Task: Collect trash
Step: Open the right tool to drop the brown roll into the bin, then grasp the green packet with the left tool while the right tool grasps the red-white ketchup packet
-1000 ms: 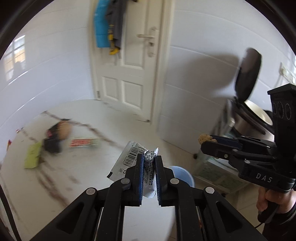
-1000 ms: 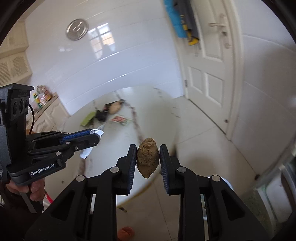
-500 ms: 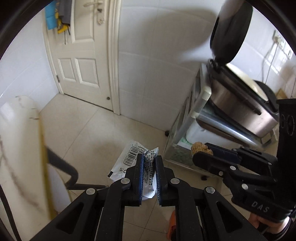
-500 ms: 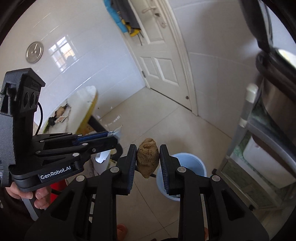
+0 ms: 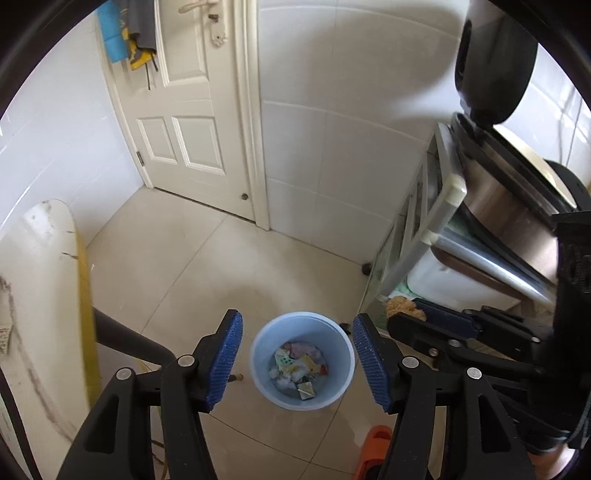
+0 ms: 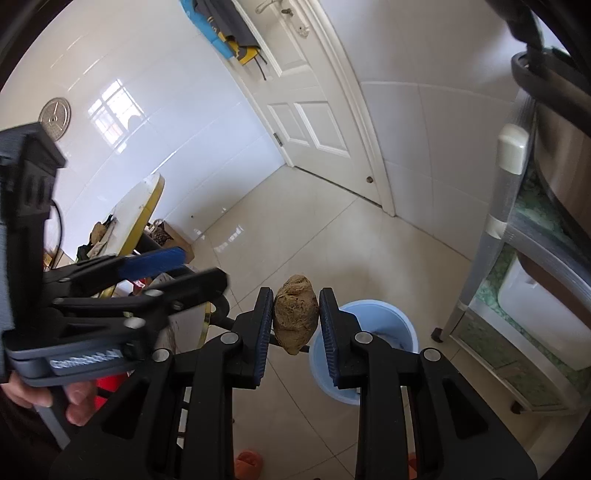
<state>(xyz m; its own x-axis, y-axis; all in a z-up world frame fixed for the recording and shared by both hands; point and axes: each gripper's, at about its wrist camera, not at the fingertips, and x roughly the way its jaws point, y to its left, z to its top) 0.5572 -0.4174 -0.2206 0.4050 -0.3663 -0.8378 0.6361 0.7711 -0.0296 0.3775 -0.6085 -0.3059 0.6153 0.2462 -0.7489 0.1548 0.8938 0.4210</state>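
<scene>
Door (image 5: 184, 122): white, shut, with a handle near the top.
Hanging things (image 5: 127, 33): blue, grey and yellow stuff hangs beside the door.
Walls (image 5: 332, 155): big white shiny tiles.
Floor (image 5: 207, 266): pale tiles.
Counter (image 5: 40, 295): white top with dark streaks and a yellow edge.
Shelf rack (image 5: 424, 243): grey, stands by the wall.
Cooker (image 5: 517, 206): shiny metal pot on the rack, black lid up.
Slipper (image 5: 373, 443): orange, on the floor.
Round metal disc (image 6: 54, 118): on the wall.

The left gripper (image 5: 297, 363) has just opened its blue pads wide with nothing between them, right above the blue bin (image 5: 302, 360) full of trash, and the right gripper (image 5: 424, 315) holds a brown lump (image 5: 400, 307) beside the bin.
</scene>
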